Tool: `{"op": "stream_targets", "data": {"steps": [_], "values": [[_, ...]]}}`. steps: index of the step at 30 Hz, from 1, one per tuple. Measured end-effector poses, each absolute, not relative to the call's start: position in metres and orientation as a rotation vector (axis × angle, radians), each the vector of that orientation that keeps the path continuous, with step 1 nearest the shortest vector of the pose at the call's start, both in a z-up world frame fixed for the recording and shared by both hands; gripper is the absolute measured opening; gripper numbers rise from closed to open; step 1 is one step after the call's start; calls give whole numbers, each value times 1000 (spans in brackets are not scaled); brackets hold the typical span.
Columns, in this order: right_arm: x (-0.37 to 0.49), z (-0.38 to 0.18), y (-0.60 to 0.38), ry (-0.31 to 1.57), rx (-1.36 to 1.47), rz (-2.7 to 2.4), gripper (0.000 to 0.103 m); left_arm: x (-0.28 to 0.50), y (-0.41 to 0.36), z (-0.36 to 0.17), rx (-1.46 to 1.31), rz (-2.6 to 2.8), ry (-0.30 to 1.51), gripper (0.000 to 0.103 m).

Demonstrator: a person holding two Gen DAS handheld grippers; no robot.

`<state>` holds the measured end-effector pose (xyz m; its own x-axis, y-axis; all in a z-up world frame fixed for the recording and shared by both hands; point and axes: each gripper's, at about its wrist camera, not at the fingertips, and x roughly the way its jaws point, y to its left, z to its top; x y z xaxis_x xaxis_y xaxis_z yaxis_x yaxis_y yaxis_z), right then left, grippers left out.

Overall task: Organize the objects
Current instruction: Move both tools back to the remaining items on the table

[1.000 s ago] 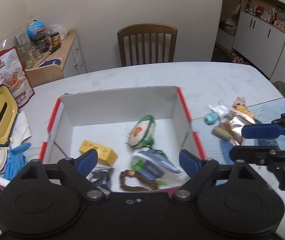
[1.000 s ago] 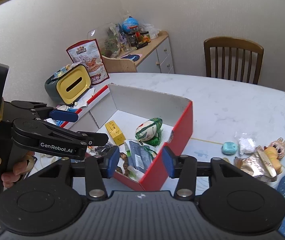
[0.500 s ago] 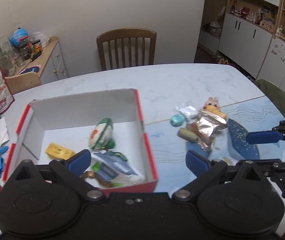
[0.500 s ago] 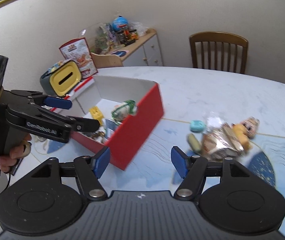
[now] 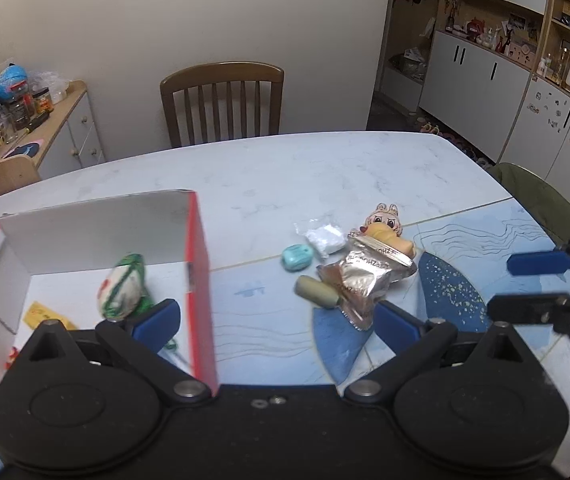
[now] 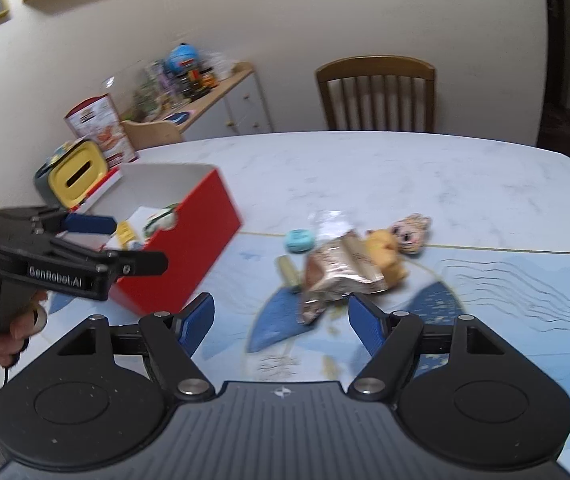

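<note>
Both tongs hang over the near edge of the white marble-look table [image 5: 325, 176], released and holding nothing. The left tongs [image 5: 275, 322] have their blue pads spread wide, straddling the red side wall of the red-and-white cardboard box [image 5: 199, 264] that sits toward the table's left side. Inside the box lie a green-and-white wrapped bundle [image 5: 119, 292] and a yellow packet [image 5: 47, 316]. The right tongs [image 6: 281, 320] gape over a loose cluster near the middle of the table: a crumpled silver foil pouch [image 6: 339, 272] lying partly over a yellow plush toy [image 6: 385, 252], an olive cylinder [image 6: 288, 272] touching the pouch's left side, a teal case [image 6: 300, 239] just beyond, and a clear bag with white contents [image 5: 325, 236] beside the toy. A wooden chair [image 5: 223, 102] stands at the far edge.
</note>
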<state>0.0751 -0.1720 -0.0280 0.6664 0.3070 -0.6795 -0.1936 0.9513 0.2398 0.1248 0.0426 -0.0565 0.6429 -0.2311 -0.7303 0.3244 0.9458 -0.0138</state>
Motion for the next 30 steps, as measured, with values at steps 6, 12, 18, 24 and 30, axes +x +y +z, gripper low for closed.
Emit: {"op": "stream_targets", "data": {"steps": [6,12,18,24,30], "values": [[88,-35,-201,799,154,245,80,136,19,-77,129,-305,835,102],[109,-49,-222,825,208,210,81,149,-1,-99,134,-289,848,102],[127,-62,-229,853,221,216,81,164,-14,-119,148,-268,858,102],[148,-77,-234,883,228,212,81,181,-20,-136,161,-251,877,102],[177,-91,-243,896,252,173,81,195,-20,-153,159,-229,912,102]]}}
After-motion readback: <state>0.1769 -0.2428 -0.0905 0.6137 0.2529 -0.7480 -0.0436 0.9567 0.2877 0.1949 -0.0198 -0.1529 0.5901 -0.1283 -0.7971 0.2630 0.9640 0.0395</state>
